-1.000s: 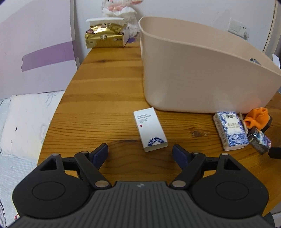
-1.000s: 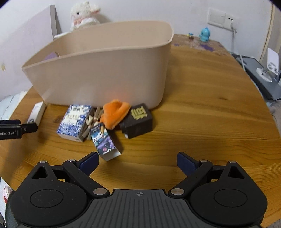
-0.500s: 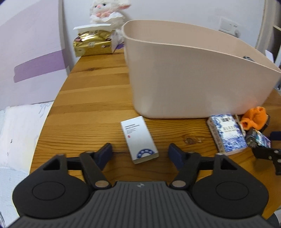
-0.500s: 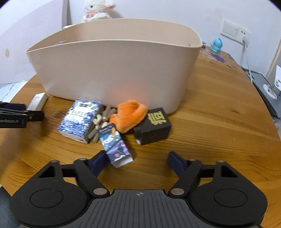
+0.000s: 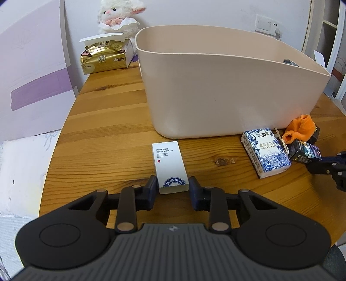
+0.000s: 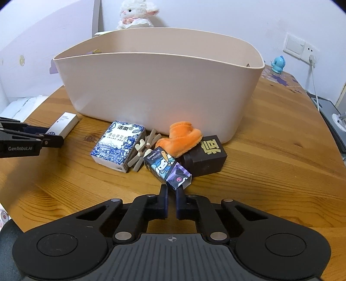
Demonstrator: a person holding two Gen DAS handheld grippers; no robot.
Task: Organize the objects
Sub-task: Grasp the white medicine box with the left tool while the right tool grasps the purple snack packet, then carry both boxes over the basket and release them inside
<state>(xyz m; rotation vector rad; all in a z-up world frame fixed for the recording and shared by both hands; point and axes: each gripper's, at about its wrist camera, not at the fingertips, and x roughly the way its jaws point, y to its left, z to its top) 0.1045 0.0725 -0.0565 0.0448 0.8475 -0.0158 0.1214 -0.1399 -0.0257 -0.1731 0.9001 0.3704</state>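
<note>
Wooden tabletop [image 5: 112, 121] carries a large beige tub [image 5: 216, 90], with small goods scattered along its near side. Left tongs [image 5: 173, 189] sit closed against both sides of a white box [image 5: 169, 164] printed "Preferred Hotel Supplies", which lies flat just in front of the tub. Right tongs [image 6: 172, 195] are drawn almost together at the near corner of a cartoon-printed carton [image 6: 167, 170]; whether they actually pinch it cannot be told. That carton lies in a cluster with a blue-and-white patterned box [image 6: 117, 146], a bundle of grey sticks [image 6: 142, 151], an orange plush piece [image 6: 180, 138] and a black cube [image 6: 205, 155] marked with a gold character. A gold tissue pack [image 5: 103, 58] and a white plush lamb [image 5: 117, 16] stand at the far edge.
</note>
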